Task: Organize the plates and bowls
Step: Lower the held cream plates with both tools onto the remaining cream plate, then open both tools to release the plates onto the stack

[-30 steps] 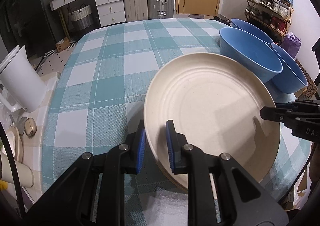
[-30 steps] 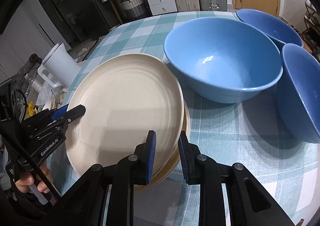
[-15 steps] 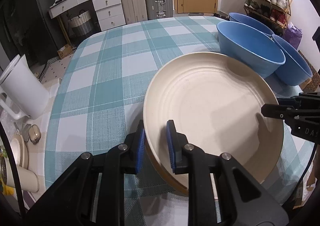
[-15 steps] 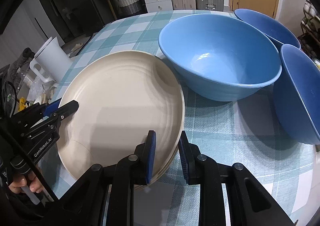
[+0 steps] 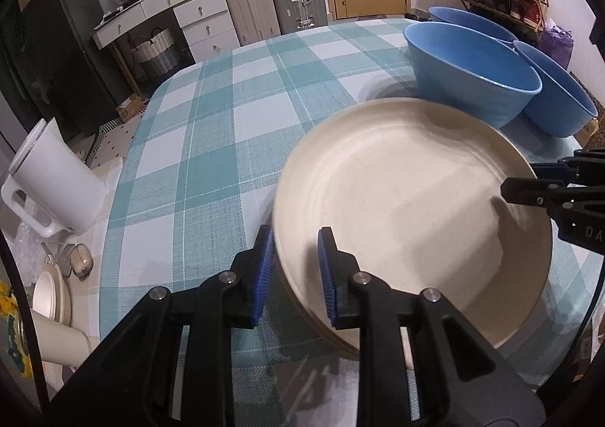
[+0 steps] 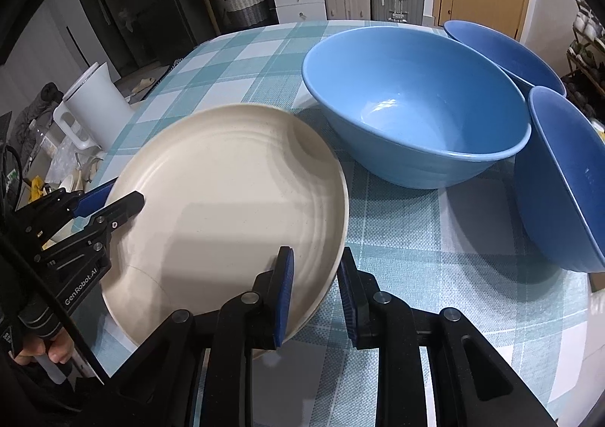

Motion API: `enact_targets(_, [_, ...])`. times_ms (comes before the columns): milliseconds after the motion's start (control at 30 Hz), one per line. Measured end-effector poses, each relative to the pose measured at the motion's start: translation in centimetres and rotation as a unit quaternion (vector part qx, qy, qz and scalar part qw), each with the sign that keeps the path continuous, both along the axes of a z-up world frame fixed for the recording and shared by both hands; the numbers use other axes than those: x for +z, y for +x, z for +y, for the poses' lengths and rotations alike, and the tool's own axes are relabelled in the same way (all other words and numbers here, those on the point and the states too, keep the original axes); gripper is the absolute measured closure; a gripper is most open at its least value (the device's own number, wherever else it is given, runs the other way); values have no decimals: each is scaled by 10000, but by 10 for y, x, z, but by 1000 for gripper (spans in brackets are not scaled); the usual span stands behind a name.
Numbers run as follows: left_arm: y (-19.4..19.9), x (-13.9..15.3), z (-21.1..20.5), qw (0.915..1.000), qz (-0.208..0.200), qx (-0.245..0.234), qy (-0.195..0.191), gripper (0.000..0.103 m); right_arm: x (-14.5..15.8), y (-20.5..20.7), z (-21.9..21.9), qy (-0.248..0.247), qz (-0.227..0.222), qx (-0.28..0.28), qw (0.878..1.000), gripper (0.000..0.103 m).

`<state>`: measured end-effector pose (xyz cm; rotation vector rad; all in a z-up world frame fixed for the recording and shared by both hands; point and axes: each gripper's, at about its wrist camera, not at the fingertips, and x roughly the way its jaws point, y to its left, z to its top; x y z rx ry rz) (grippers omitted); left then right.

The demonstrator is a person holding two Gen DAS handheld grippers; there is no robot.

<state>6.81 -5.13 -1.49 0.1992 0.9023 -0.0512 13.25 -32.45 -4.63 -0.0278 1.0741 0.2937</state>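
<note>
- A white kettle (image 5: 56,185) stands at the left edge of the surface (image 5: 211,147), off the checked cloth and well apart from the dishes.
- The middle and far stretch of the checked cloth lies bare, giving wide room to move between the kettle and the bowls.
- The left tool (image 5: 295,268) straddles the near-left rim of the cream plate (image 5: 408,208); its jaws are opening, the rim between the blue pads with a gap showing on the inner side.
- A second plate's darker edge shows just under the cream plate at its near rim.
- The right tool (image 6: 314,287) is clenched on the cream plate's opposite rim.
- The large blue bowl (image 6: 412,105) sits just beyond the plate's far edge.
- Two more blue bowls (image 6: 559,177) crowd the right edge of the surface, beside the large one.
</note>
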Motion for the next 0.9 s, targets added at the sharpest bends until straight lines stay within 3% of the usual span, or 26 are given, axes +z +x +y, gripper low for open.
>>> enact_targets(367, [-2,0,2,10000,-10,17,-41,83,-5,2,4,-178,-71,40,9998,78])
enact_targets(533, [0,1,4,9998,43,23,-167,78,-6,2,2,31,20,129,9999,66])
enact_targets(700, [-1,4,8,9989,145,-21,-437,57,1,-2,-2,294,43,225,9993,40])
enact_targets(833, [-6,18,12,9980,-28,3,-637,25,15,-8,-8,344,-137,168,9992,22])
enact_targets(900, [-9,27,12,9970,-119,-24,-763,22,23,-11,-13,362,-220,124,9990,18])
